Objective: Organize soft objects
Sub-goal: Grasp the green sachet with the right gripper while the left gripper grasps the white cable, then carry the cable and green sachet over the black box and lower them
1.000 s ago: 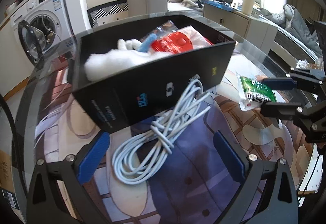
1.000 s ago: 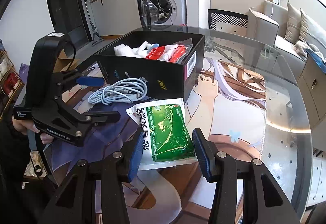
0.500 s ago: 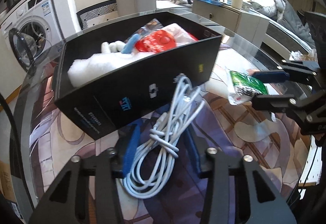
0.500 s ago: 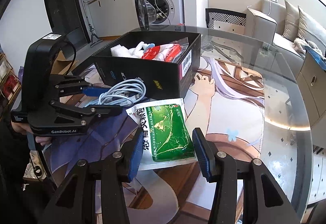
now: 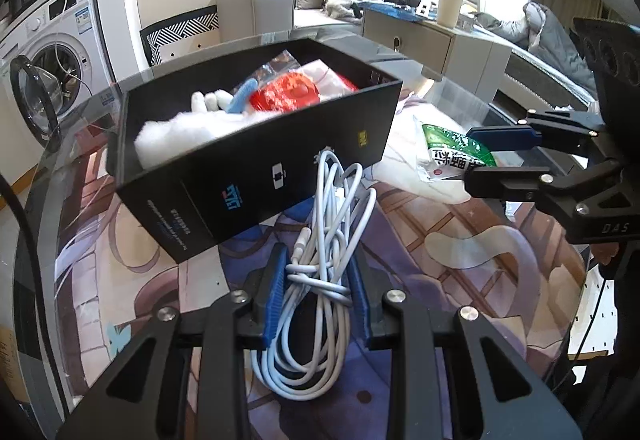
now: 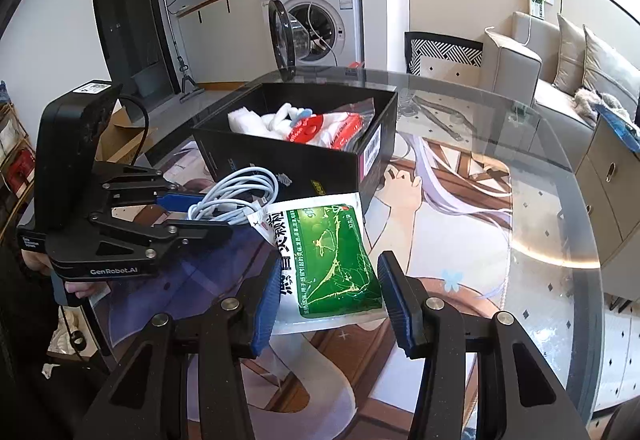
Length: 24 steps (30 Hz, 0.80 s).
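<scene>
Left claw (image 5: 316, 296) tight on white cable bundle (image 5: 320, 280); right claw (image 6: 328, 304) narrowly clamping green packet (image 6: 332, 264)

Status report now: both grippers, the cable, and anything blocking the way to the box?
Left gripper shut on white cable. Right gripper astride green packet, grip unclear. Black box open, near wall directly ahead.

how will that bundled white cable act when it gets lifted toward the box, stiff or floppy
Probably floppy: the white cable is a loose coil tied only at its middle, where the left gripper pinches it, so both looped ends may sag. It looks light. A hanging loop could snag the black box wall right beside it, so lifting well clear seems wise.
</scene>
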Motion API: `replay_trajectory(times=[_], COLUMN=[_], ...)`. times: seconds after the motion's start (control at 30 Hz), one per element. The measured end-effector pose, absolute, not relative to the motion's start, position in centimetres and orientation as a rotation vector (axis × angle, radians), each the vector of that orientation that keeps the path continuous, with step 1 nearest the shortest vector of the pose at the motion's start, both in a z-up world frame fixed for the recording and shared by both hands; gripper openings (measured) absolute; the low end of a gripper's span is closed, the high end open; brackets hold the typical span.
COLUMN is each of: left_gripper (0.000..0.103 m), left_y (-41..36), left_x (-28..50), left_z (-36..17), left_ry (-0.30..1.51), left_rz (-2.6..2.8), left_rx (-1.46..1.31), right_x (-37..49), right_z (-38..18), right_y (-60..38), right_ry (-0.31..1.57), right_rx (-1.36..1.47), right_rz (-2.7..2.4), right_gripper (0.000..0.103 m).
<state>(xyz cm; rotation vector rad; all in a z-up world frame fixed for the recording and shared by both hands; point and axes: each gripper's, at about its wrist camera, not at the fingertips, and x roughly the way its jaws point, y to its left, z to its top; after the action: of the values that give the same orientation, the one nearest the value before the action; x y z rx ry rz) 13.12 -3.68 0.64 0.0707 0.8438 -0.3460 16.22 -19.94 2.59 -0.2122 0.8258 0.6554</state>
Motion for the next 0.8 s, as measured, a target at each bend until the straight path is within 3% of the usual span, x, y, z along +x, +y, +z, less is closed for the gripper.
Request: replay_trajectory(times=[0.8], left_gripper=[0.028], left_y=[0.0], left_x=[12.5], left_z=[7.5], left_ry=[0.655], left_rz=[-0.25], left_rx=[-0.034], right_x=[16.3], right_z=[8.0], right_y=[-19.2], right_ry=[0.667], right_rx=[-0.136], right_rz=[0.619], right_gripper=[0.048])
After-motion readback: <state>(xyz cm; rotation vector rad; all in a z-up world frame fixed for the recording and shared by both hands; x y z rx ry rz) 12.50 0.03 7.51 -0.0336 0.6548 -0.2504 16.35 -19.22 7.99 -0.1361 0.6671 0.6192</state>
